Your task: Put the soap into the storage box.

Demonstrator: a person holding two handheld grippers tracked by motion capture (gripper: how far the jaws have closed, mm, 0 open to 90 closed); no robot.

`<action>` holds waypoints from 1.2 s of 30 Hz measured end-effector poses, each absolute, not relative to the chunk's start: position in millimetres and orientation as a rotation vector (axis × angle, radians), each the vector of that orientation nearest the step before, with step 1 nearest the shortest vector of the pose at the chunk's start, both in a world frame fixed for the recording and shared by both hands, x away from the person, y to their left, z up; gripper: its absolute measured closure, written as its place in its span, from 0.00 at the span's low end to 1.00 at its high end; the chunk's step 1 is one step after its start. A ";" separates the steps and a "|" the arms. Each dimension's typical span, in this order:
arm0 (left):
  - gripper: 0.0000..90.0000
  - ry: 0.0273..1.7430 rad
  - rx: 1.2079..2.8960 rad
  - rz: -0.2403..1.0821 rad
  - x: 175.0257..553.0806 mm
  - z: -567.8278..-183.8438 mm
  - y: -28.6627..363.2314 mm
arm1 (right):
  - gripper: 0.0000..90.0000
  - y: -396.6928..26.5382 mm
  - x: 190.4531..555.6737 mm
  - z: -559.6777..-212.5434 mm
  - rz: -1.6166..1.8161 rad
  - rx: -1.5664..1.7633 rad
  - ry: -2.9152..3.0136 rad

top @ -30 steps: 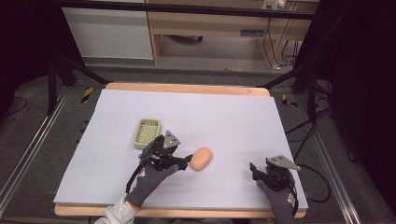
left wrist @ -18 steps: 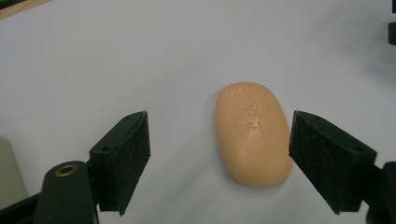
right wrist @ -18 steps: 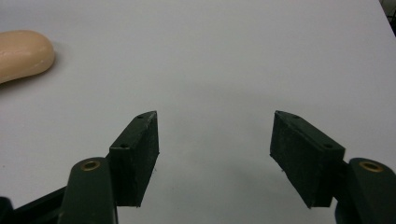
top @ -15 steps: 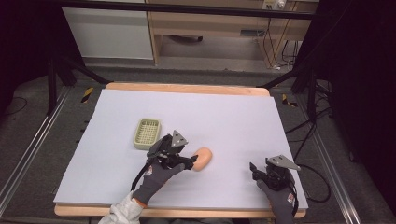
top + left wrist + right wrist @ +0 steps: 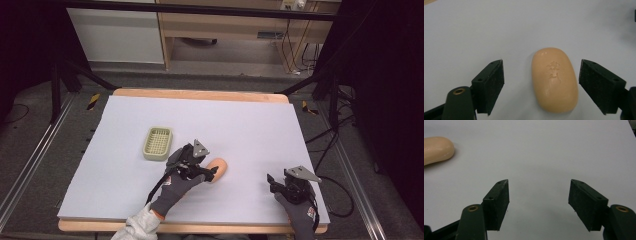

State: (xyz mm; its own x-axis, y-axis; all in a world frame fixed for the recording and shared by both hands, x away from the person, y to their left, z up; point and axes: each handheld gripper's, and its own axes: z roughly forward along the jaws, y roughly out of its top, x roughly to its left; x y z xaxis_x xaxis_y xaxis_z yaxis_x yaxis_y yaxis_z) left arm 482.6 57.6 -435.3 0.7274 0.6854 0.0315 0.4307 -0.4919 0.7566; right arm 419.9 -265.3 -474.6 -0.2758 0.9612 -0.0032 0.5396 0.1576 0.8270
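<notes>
A peach oval soap bar [image 5: 219, 168] lies flat on the white table sheet [image 5: 240, 125], its stamped mark facing up in the left gripper view [image 5: 554, 80]. My left gripper [image 5: 209, 172] reaches over it from the left. Its jaws have just been opening and now stand on either side of the soap, with gaps between the pads and the bar [image 5: 541, 63]. My right gripper [image 5: 275, 184] rests low near the table's front right, open with bare sheet between its fingers [image 5: 539, 183]. The soap's end [image 5: 436, 148] lies off to that gripper's upper left.
A pale green slotted soap dish [image 5: 158, 142] sits on the sheet left of the soap. The wooden table edge [image 5: 200, 94] runs along the back. Black stands and cables [image 5: 325, 145] crowd the floor at the right.
My left hand has slid right toward the soap, so its jaws now straddle the bar. The soap and the right gripper have stayed put.
</notes>
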 end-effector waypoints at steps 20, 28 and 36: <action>0.21 0.835 2.209 0.409 489.3 -446.4 41.3 | 0.38 -264.7 420.0 -474.7 0.996 1.423 1.892; 0.21 0.836 2.243 0.406 492.2 -452.7 34.0 | 0.40 -263.8 419.9 -474.5 1.003 1.423 1.906; 0.21 0.844 2.261 0.395 494.8 -457.3 31.2 | 0.42 -263.5 420.2 -474.7 1.005 1.417 1.915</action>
